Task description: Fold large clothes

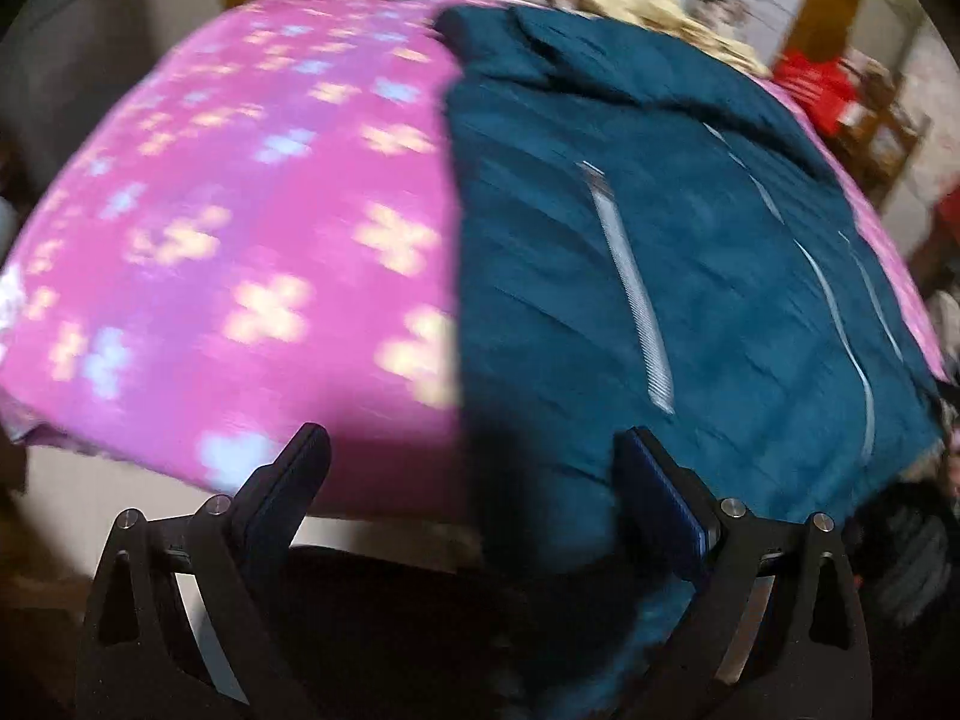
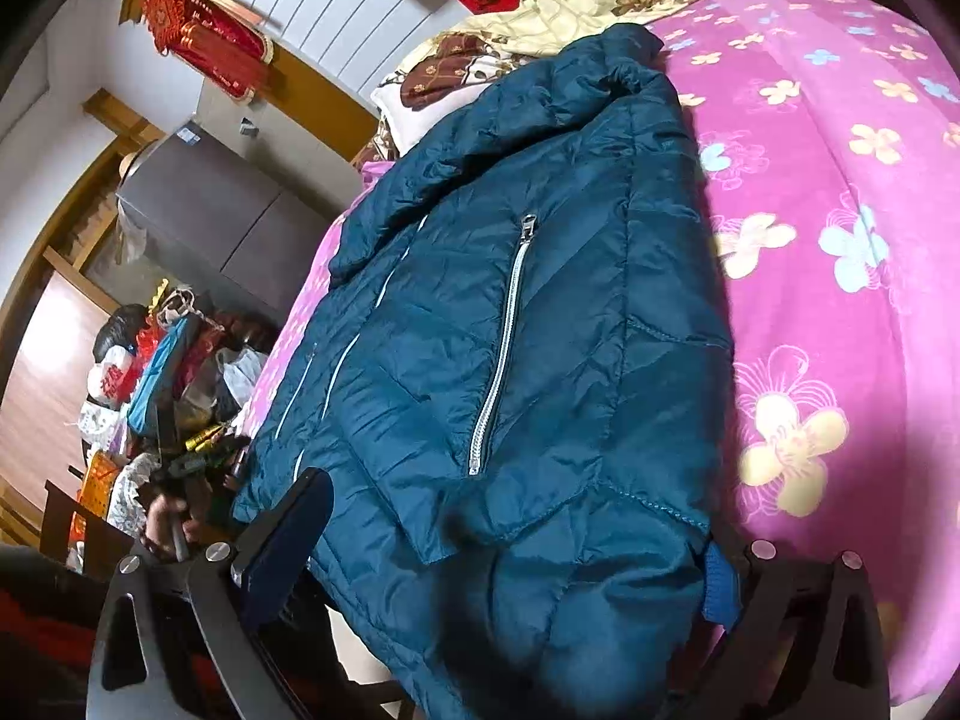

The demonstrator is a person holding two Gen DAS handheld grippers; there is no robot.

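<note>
A dark teal puffer jacket (image 1: 690, 252) with silver zippers lies flat on a pink flowered bedspread (image 1: 228, 228). My left gripper (image 1: 474, 468) is open above the bed's near edge, at the jacket's left side edge. The left wrist view is blurred. In the right wrist view the jacket (image 2: 510, 330) lies lengthwise with its collar far away, and its hem hangs over the bed edge. My right gripper (image 2: 516, 534) is open and straddles the jacket's hem; the right finger is partly hidden behind the fabric.
The pink bedspread (image 2: 840, 240) spreads to the right of the jacket. A yellow flowered quilt (image 2: 600, 0) and pillow lie at the head. A grey cabinet (image 2: 228, 222) and a cluttered pile of bags (image 2: 156, 396) stand left of the bed.
</note>
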